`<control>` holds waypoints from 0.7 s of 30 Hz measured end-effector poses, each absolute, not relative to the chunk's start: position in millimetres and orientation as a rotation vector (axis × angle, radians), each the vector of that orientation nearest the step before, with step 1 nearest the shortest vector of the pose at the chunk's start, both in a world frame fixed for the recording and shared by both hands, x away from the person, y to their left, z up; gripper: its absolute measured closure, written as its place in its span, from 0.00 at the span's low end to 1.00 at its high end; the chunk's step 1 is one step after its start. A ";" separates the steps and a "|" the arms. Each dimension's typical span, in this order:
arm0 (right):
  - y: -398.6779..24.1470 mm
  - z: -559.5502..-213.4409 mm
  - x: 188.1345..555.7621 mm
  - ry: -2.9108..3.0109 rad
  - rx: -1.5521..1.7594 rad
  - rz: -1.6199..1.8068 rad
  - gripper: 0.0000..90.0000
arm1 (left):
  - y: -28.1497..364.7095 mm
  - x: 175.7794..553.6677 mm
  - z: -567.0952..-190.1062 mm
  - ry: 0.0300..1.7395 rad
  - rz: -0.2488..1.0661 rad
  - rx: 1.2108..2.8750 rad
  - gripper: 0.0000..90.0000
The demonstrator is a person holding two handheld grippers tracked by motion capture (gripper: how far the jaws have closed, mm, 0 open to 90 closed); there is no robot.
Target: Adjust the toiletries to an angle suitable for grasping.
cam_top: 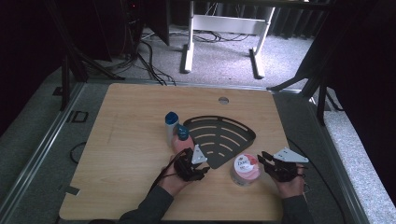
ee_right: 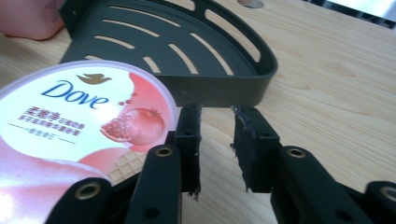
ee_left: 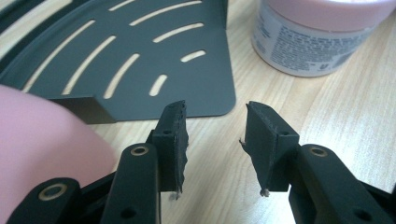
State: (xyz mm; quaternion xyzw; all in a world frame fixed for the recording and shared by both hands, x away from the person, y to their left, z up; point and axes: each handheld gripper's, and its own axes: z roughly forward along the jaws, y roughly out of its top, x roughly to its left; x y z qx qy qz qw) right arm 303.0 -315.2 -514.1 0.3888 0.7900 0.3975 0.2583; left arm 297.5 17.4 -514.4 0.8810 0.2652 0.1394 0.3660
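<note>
Nearest the person's edge of the wooden table [cam_top: 121, 154], two sleeved forearms come in from below, each hand carrying a black gripper. The right gripper [cam_top: 264, 158] sits just to the right of a round Dove jar [cam_top: 245, 169] with a pink and white lid printed with a pomegranate; in the right gripper view the jar [ee_right: 79, 121] lies just beside the left-hand jaw, and the right gripper [ee_right: 217, 140] has a narrow gap between its pads with nothing but bare wood inside it, so it holds nothing. The left gripper [cam_top: 198, 161] is a little farther in, at the near corner of a dark slotted corner shelf [cam_top: 219, 135]. In the left gripper view the left gripper [ee_left: 215, 135] stands partly open, its jaws apart over bare tabletop with nothing gripped, the shelf's rounded corner [ee_left: 140, 60] just ahead of them, a soft pink bottle [ee_left: 42, 144] close on the left and the jar [ee_left: 317, 32] beyond to the right. Past the left gripper in the high view, that pink bottle [cam_top: 180, 142] with a blue cap stands beside a taller grey bottle [cam_top: 171, 125] capped in blue, both at the shelf's left edge. Beyond the table lies grey carpet [cam_top: 224, 56] with white desk legs [cam_top: 189, 46].
</note>
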 end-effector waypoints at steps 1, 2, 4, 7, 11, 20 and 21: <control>-314.5 -514.4 303.5 2.142 1.053 1.084 0.81 | 16.3 297.4 -515.3 0.678 0.356 2.266 0.64; -313.9 -514.8 304.4 2.138 1.057 1.088 0.82 | 15.3 297.4 -516.2 0.676 0.353 2.267 0.64; -312.7 -515.4 307.0 2.134 1.062 1.093 0.83 | 13.3 297.7 -517.9 0.672 0.345 2.273 0.63; -313.2 -516.3 313.4 2.129 1.064 1.074 0.86 | 9.8 297.1 -520.4 0.661 0.336 2.285 0.63; -314.0 -522.7 321.2 2.161 1.085 1.064 0.87 | 7.5 296.6 -521.8 0.653 0.334 2.290 0.62; -309.5 -526.3 315.7 2.245 1.043 1.098 0.94 | 5.0 295.3 -524.7 0.635 0.307 2.299 0.61; -308.9 -526.3 314.0 2.250 1.038 1.101 0.94 | 4.2 294.8 -525.1 0.633 0.307 2.297 0.61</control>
